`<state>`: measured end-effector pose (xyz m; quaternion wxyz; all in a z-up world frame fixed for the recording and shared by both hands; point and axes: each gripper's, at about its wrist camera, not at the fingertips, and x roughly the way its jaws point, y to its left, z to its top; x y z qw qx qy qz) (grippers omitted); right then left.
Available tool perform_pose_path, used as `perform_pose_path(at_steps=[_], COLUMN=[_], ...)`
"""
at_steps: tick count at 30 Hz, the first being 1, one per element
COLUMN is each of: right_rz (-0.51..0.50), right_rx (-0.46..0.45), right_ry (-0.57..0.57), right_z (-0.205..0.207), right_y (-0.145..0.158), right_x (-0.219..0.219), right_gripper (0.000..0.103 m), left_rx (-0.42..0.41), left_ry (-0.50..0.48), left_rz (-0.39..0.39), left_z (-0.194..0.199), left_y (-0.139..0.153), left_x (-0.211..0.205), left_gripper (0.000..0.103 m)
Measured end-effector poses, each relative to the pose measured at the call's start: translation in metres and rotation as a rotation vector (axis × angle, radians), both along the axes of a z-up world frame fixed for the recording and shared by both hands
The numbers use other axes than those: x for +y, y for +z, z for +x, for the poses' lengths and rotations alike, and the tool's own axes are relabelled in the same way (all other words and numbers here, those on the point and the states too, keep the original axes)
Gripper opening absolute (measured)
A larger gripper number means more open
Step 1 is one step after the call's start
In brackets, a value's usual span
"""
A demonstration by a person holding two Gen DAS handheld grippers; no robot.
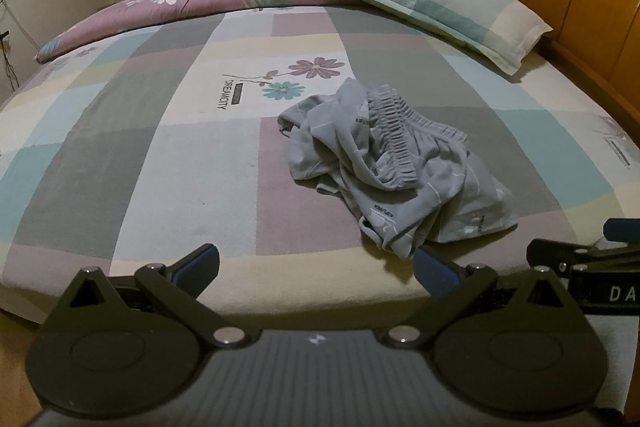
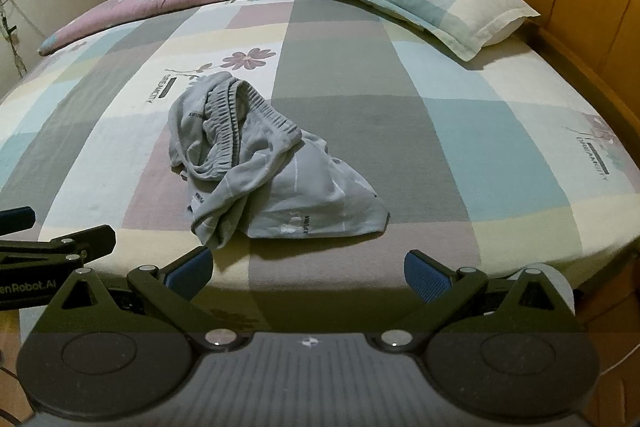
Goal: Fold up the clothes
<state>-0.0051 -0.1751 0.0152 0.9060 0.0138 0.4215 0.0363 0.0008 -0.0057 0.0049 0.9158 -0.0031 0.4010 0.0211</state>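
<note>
Left claw point(image 1: 316, 267) and right claw point(image 2: 308, 269) are hovering at the bed's point(image 2: 460, 131) near edge, both spread wide and empty; the crumpled grey shorts point(image 2: 260, 167) are lying mid-bed, untouched.

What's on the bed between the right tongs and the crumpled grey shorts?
Nothing: only bare checked bedsheet lies between the open right tongs and the crumpled grey shorts, in the right wrist view.

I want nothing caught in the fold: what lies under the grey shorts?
The crumpled grey shorts lie on the checked bedsheet, covering part of its flower print. Whatever is inside their folds is hidden.
</note>
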Motion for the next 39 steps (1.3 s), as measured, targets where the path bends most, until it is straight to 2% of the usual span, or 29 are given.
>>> perform_pose_path(at_steps=[12, 19, 23, 30, 39], right_rz=[-0.009, -0.023, 0.014, 0.090, 0.047], right_rx=[-0.017, -0.025, -0.038, -0.054, -0.050], right_ry=[0.044, 0.085, 0.114, 0.171, 0.225], right_z=[0.016, 0.033, 0.046, 0.067, 0.084], right_y=[-0.006, -0.011, -0.017, -0.026, -0.037], right_x=[0.005, 0.010, 0.010, 0.005, 0.001], right_gripper=[0.103, 0.103, 0.103, 0.103, 0.103], left_rx=[-0.031, -0.003, -0.003, -0.039, -0.026], left_ry=[-0.004, 0.015, 0.009, -0.068, -0.140], left_rz=[0.024, -0.007, -0.019, 0.001, -0.022], left_z=[0.014, 0.034, 0.045, 0.063, 0.079], left_y=[-0.006, -0.021, -0.029, -0.034, -0.042], left_x=[0.000, 0.008, 0.012, 0.006, 0.006], left_gripper=[0.102, 0.102, 0.102, 0.102, 0.102])
